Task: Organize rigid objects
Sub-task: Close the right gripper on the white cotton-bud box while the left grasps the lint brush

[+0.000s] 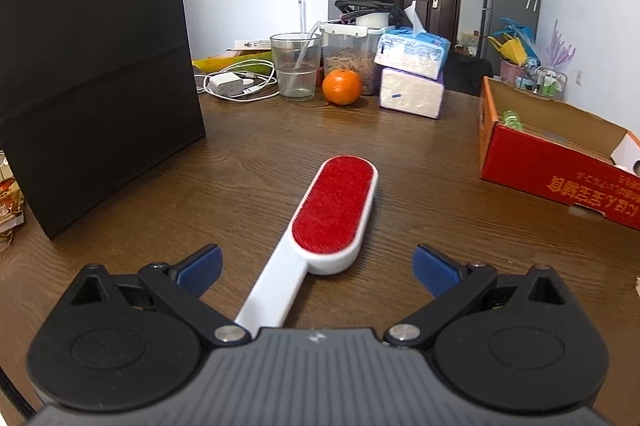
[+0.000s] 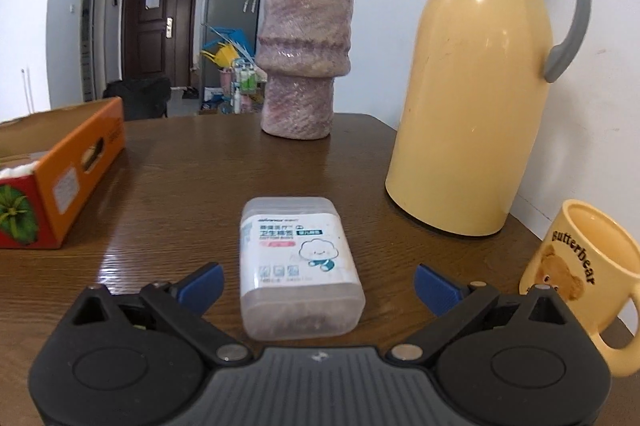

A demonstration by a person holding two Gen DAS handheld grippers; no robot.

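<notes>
A lint brush (image 1: 332, 210) with a red pad and a white handle lies on the wooden table (image 1: 248, 162). Its handle runs back between the blue pads of my left gripper (image 1: 318, 272), which stands wide open around it without touching. In the right wrist view a clear plastic box of cotton swabs (image 2: 298, 266) lies flat on the table. My right gripper (image 2: 318, 286) is open, one blue pad on each side of the box, with gaps on both sides. An open red and orange cardboard box (image 1: 552, 154) sits to the right of the brush; the same cardboard box (image 2: 64, 178) appears at the left of the right wrist view.
A tall black paper bag (image 1: 96, 66) stands at the left. At the back are a glass (image 1: 296, 66), an orange (image 1: 342, 88), tissue packs (image 1: 412, 82) and a charger with cable (image 1: 232, 84). A vase (image 2: 304, 58), a yellow thermos (image 2: 476, 86) and a yellow mug (image 2: 588, 282) stand near the swab box.
</notes>
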